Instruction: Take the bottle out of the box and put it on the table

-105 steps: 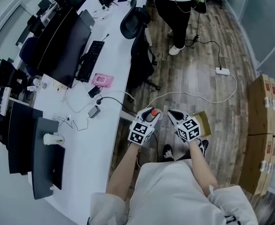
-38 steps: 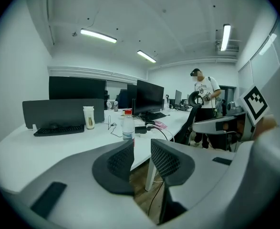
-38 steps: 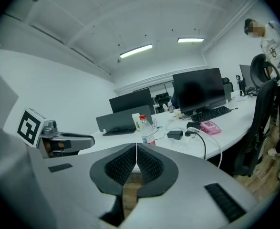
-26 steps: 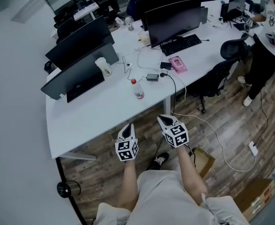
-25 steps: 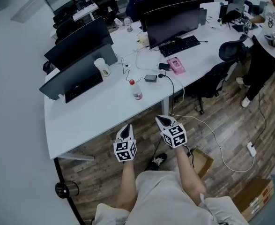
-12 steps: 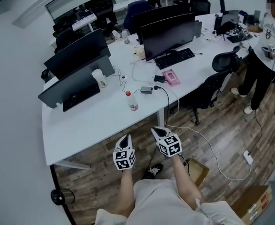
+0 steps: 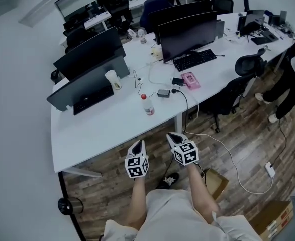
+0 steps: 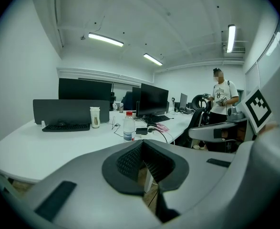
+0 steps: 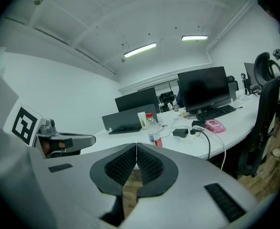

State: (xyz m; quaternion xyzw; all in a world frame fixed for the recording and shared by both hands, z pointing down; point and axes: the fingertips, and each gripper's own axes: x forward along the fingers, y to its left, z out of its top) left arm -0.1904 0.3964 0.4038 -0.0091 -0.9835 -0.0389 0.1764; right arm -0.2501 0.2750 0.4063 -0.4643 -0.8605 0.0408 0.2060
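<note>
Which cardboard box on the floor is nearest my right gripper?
The small box beside your right leg, just behind the right gripper; the bigger box sits far off at the lower right corner.

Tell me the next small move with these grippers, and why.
Probably just lower both grippers: the bottle stands upright on the table, and the left gripper and right gripper are shut, empty, short of the table's edge.

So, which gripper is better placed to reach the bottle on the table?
Left, narrowly. In the head view the left gripper sits almost straight below the bottle; the right gripper is off to the side, close to the table leg.
</note>
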